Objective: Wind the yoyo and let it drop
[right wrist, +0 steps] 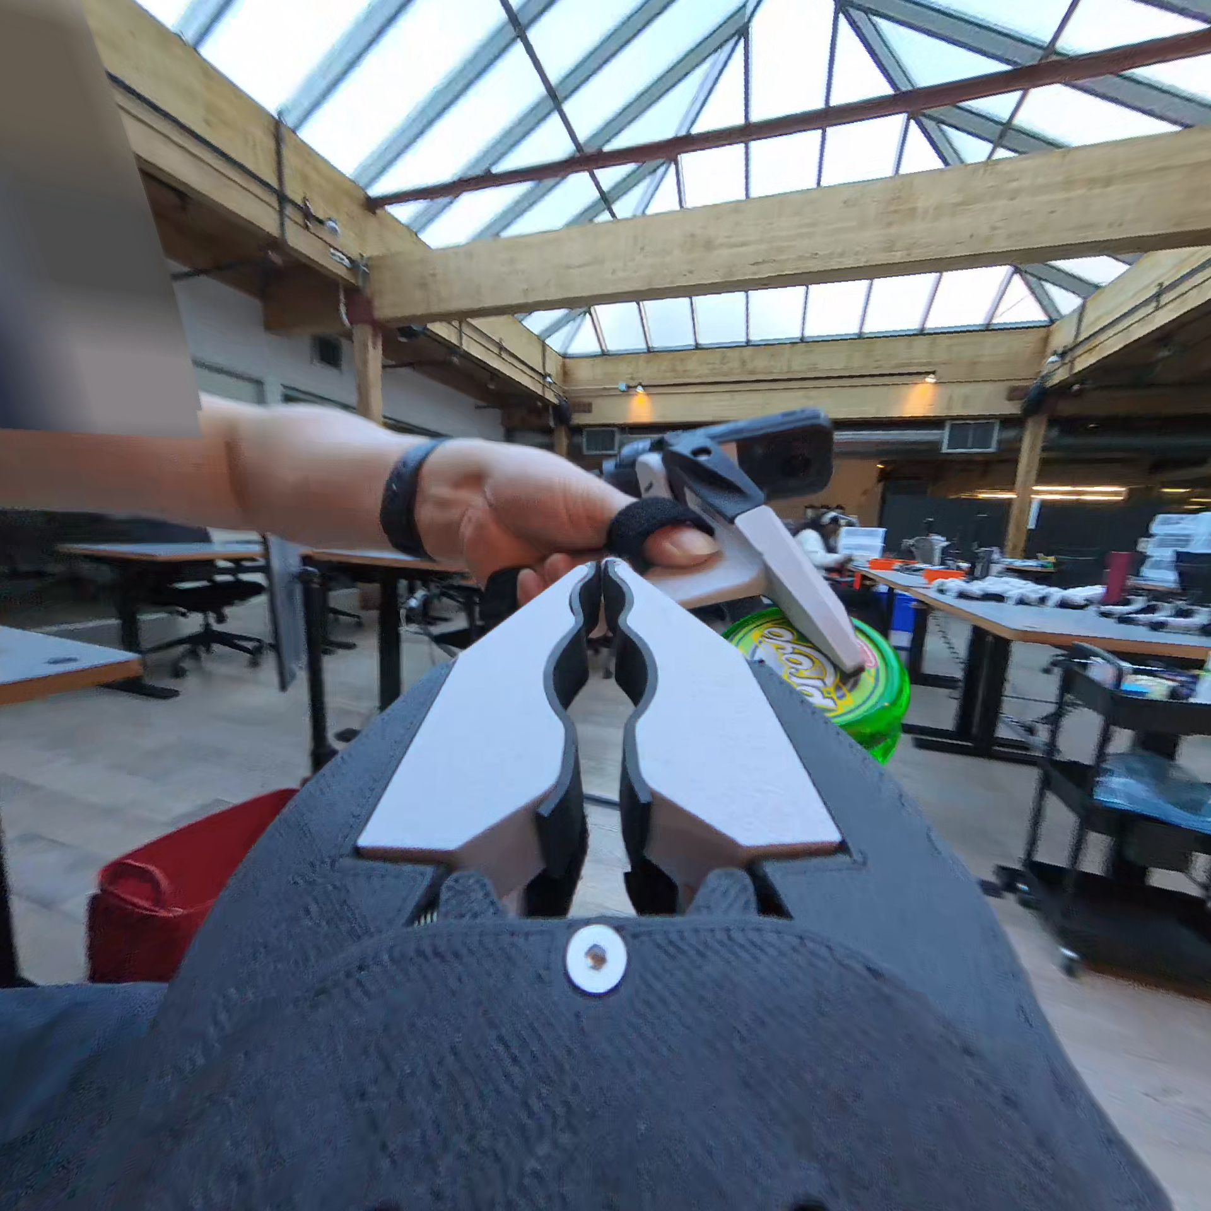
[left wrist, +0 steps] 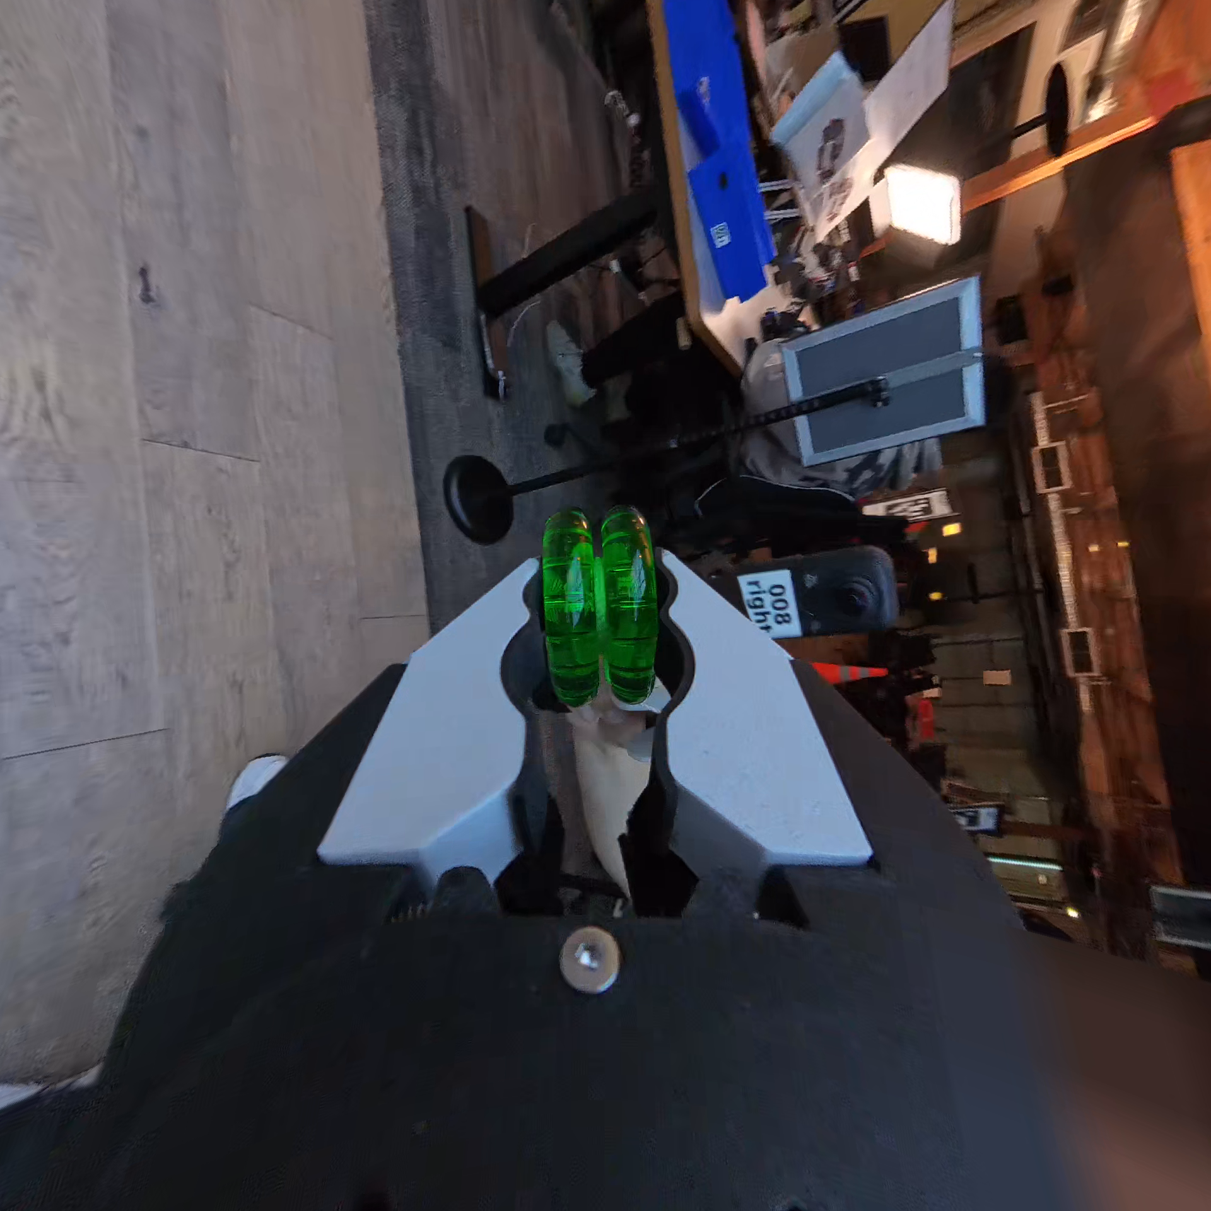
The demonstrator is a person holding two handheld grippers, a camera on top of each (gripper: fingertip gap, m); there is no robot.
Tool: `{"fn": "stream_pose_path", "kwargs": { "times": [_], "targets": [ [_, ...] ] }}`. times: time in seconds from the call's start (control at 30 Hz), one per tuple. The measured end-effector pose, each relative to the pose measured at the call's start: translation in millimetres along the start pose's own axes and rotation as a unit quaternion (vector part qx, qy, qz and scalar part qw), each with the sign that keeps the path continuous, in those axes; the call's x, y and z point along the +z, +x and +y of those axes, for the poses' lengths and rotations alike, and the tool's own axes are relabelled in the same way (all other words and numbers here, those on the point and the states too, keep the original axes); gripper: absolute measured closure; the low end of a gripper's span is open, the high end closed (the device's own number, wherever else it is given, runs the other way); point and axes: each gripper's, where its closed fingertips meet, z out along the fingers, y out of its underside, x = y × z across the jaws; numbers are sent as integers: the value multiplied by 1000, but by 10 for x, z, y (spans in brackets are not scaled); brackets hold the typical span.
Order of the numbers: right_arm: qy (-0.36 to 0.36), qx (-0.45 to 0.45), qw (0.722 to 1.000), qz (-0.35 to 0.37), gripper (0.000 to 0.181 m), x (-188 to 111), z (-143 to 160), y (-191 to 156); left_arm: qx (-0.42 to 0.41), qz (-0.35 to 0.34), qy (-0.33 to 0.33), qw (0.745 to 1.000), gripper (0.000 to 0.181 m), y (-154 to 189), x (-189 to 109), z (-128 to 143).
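Left gripper (left wrist: 599, 616): clamped on green yoyo (left wrist: 599, 609) by faces, rims exposed, groove accessible for winding. Right gripper (right wrist: 601, 570): fingers together, possibly pinching string, unseen.

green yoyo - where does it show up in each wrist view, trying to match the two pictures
Left wrist view: the green yoyo sits at the centre, edge-on, clamped between the left gripper fingers.
Right wrist view: it is right of centre, face-on, partly hidden behind the right gripper finger, with the left gripper's finger pressed on its face.
Shared landmark: the left gripper itself, seen from behind in its own view and from the side in the right view.
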Motion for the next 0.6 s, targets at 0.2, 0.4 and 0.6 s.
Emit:
{"fn": "stream_pose_path", "kwargs": {
  "times": [0.2,0.4,0.6],
  "targets": [
    [-12,-82,992,99,181,240,-815,963,85,-168,-128,974,153,496,146,-1061],
    [46,-146,970,187,181,629,-2196,1550,158,-285,-185,927,153,1660,-58,-2126],
    [45,-271,922,272,181,1013,-3258,1868,196,-368,-209,884,154,2648,-216,-2776]
  ]
}}
